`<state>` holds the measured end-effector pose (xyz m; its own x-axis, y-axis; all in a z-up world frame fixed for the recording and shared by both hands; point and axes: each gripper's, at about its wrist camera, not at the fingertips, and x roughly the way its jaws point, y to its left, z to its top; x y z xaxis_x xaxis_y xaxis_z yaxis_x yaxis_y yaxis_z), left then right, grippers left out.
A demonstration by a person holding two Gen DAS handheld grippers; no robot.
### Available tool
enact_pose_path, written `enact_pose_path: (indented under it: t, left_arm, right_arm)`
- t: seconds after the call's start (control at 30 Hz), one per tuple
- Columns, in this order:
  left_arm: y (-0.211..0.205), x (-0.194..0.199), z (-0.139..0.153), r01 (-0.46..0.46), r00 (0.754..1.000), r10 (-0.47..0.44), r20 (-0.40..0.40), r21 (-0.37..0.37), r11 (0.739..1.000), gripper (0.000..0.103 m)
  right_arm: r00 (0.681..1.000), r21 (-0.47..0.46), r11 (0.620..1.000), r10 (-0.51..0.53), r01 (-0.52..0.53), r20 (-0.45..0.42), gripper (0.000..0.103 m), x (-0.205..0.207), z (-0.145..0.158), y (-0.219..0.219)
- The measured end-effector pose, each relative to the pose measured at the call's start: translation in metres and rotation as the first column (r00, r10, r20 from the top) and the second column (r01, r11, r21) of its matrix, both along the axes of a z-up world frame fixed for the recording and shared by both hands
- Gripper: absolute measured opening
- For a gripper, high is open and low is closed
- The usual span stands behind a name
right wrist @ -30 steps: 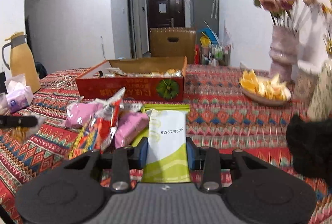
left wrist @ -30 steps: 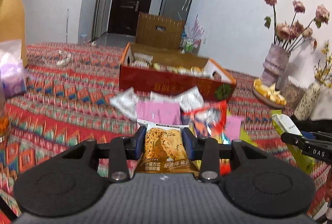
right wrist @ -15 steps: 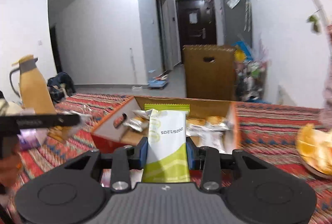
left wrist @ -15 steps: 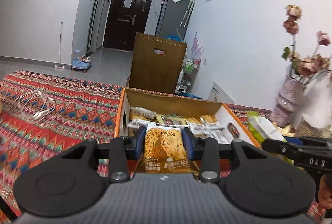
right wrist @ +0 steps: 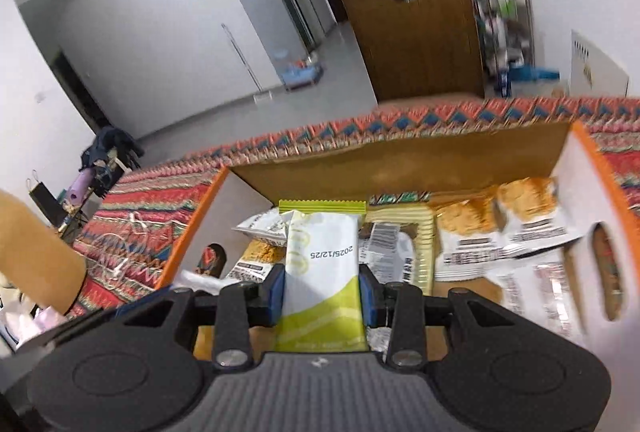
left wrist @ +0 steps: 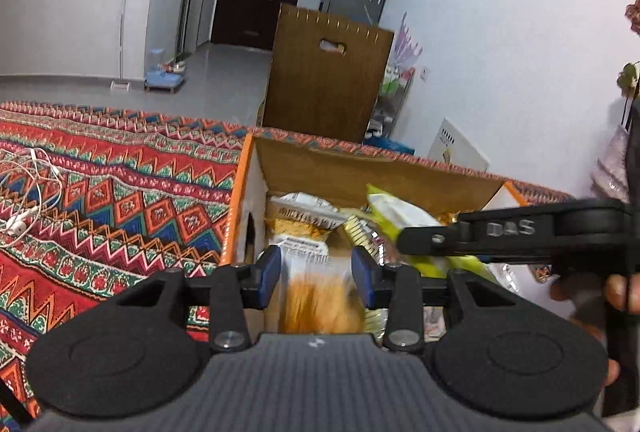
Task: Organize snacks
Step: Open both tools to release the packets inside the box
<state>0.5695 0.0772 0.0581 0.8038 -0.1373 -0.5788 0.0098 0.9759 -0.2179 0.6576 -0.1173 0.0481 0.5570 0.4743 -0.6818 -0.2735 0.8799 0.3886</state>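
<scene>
My left gripper (left wrist: 316, 272) hangs over the near left part of the open orange-rimmed snack box (left wrist: 360, 168). Its blue pads sit against a white and orange cookie packet (left wrist: 316, 296), which looks blurred. My right gripper (right wrist: 322, 288) is shut on a green and white packet (right wrist: 324, 264) and tilts down over the box (right wrist: 400, 160). The left wrist view shows that gripper (left wrist: 404, 244) from the side, with the green packet (left wrist: 396, 216) sticking out over the box. Several wrapped snacks (right wrist: 472, 232) lie inside.
The box stands on a red patterned tablecloth (left wrist: 120, 208) with a white earphone cable (left wrist: 28, 192) at the left. A brown panel (left wrist: 328, 72) stands beyond the table. A vase (left wrist: 608, 172) is at the right, a yellow jug (right wrist: 32, 252) at the left. A hand (left wrist: 616, 292) holds the right gripper.
Both grippers have carried their packets forward from the loose snack pile to above the box. The right one has tipped down and rolled. The cookie packet now looks blurred and lower between the left pads.
</scene>
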Motion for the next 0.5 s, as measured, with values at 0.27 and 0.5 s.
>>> enact_pose_path:
  t: [0.27, 0.5]
  left_arm:
    - [0.014, 0.003, -0.001, -0.009, 1.000, 0.009, 0.004, -0.001, 1.000, 0.042]
    - [0.013, 0.000, 0.004, 0.021, 1.000, -0.021, 0.013, 0.020, 1.000, 0.048]
  right_arm:
    - [0.995, 0.013, 0.998, 0.057, -0.056, -0.083, 0.050, 0.009, -0.021, 0.033]
    - [0.998, 0.005, 0.999, 0.048, -0.048, -0.044, 0.050, -0.006, -0.009, 0.014]
